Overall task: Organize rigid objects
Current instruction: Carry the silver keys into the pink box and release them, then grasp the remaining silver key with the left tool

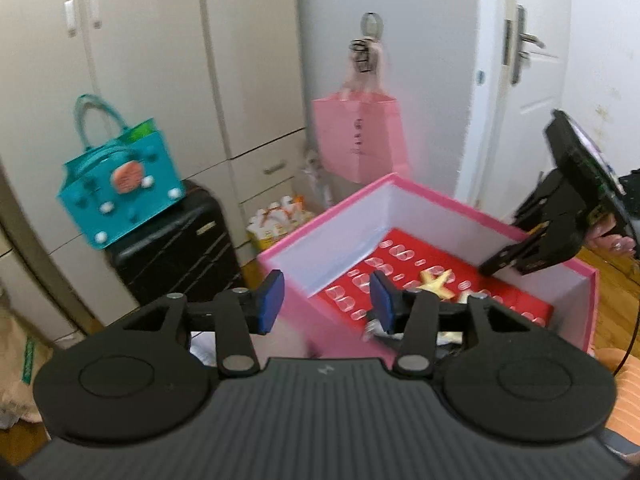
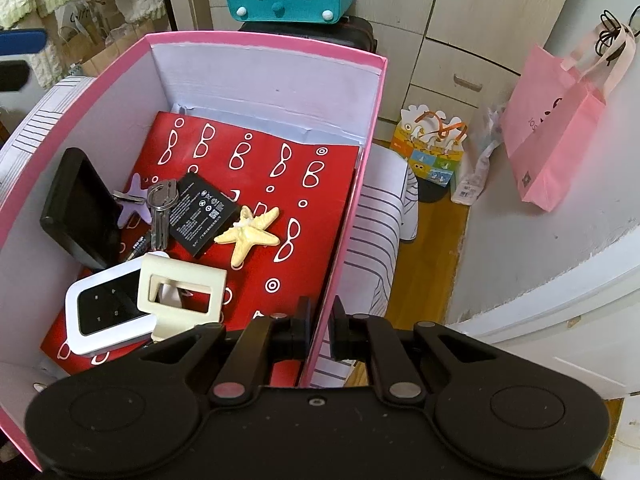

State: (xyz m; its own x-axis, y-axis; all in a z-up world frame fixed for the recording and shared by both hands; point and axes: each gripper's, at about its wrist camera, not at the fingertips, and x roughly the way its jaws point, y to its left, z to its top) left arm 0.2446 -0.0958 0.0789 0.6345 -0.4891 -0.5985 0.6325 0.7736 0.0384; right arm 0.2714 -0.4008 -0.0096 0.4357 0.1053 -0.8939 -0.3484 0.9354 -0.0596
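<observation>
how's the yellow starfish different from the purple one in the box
The yellow starfish lies in the open on the red sheet, fully visible; the purple starfish is partly covered by the keys and sits beside the black device. The yellow one looks larger and ridged; the purple one looks flat and smooth. Both are five-armed and lie inside the pink box.

We see our left gripper (image 1: 327, 300) open and empty; at two o'clock a pink cardboard box (image 1: 432, 200) holds a cream starfish ornament (image 1: 434, 282).
</observation>
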